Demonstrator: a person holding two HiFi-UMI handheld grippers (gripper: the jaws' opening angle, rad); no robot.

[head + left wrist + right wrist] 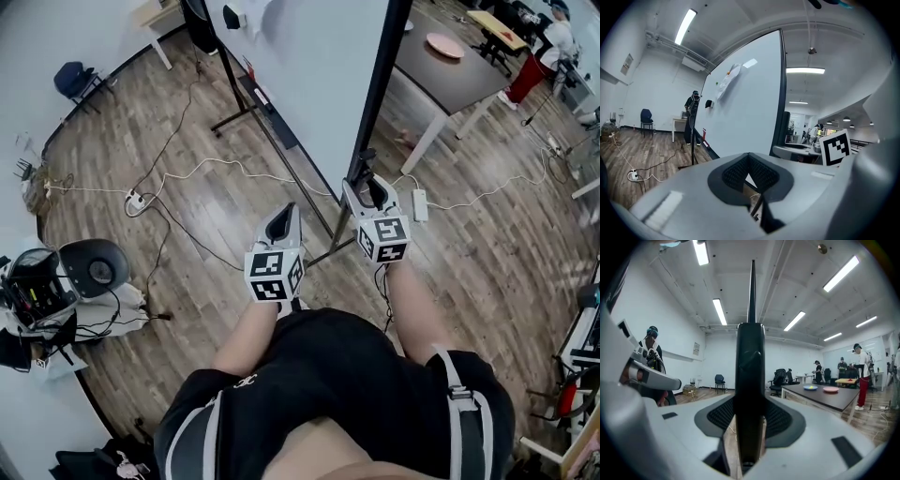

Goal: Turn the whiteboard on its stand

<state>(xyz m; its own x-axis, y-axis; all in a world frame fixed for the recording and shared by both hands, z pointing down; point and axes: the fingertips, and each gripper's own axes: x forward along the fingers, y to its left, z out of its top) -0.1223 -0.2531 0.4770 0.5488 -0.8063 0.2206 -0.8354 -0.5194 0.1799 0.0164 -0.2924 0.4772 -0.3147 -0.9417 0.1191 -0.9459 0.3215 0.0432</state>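
My right claw (750, 416) is clamped. In the right gripper view its ribbed pads press on both sides of the upright black frame edge (750, 362) of the big white whiteboard, and that edge runs straight up out of the jaws.

In the left gripper view, the left claw (749, 171) is pinched together on nothing. The whiteboard (745, 103) stands ahead of it, its face spreading leftwards from that same black edge.

In the head view, both claws point forward at the board's near end. The right claw (368, 192) is on the edge, and the left claw (281, 223) sits just to its left, clear of the panel. The black metal stand (232, 120) shows further off at the upper left. So the board's length lies away from my grip and to the left — I judge the right hand is the one placed to swing it.
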